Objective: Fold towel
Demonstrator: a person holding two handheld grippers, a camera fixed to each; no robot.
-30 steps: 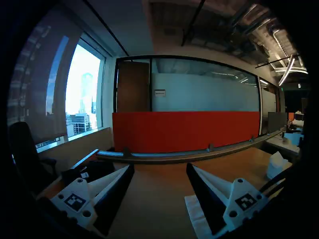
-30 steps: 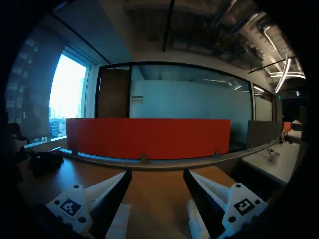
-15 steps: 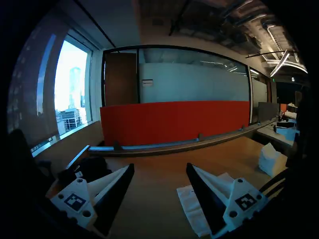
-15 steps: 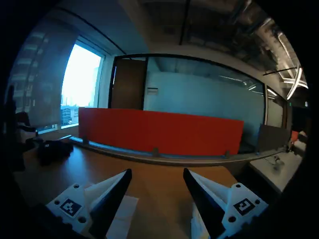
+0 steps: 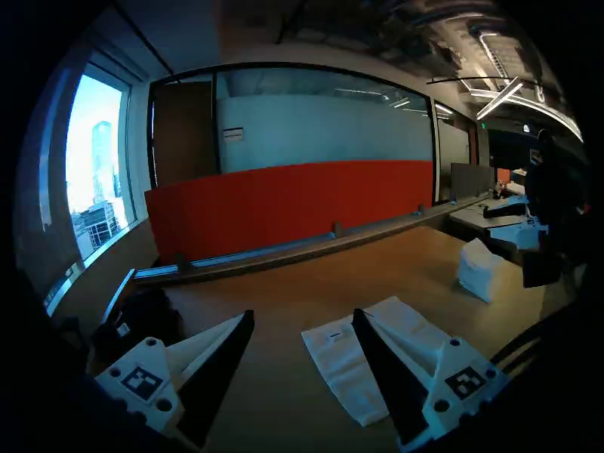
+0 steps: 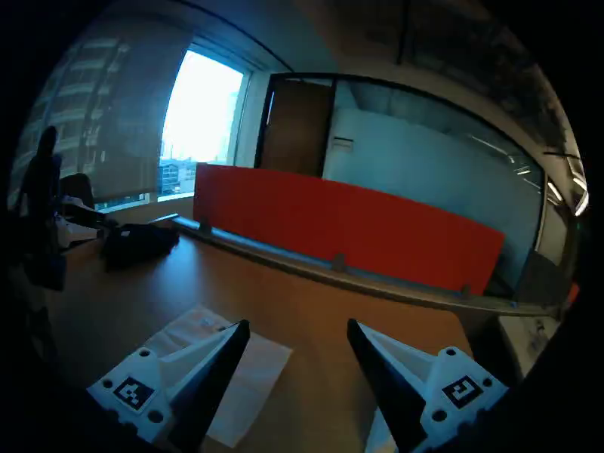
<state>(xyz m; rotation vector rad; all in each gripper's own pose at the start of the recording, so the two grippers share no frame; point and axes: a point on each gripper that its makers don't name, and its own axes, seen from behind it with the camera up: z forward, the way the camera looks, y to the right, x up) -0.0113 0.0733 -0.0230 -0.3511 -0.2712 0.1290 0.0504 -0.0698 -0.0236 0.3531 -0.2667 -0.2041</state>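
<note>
A white towel (image 5: 355, 355) lies flat on the wooden table (image 5: 302, 287), partly behind the right finger of my left gripper (image 5: 302, 321). That gripper is open and hangs above the table with nothing between its fingers. In the right gripper view the same towel (image 6: 249, 374) lies spread under the left finger of my right gripper (image 6: 298, 328), which is open as well and holds nothing. Another gripper (image 6: 68, 215) with a dark sleeve shows at the far left of the right gripper view.
A stack of folded white towels (image 5: 479, 272) sits on the table to the right. A black bag (image 6: 140, 241) lies near the window side. A red partition (image 5: 294, 200) and a rail run along the table's far edge. More desks stand at the right.
Both views have tilted downward and turned apart, the left one rightward and the right one leftward. Much more of the flat towel and the table now shows. Both grippers stay open.
</note>
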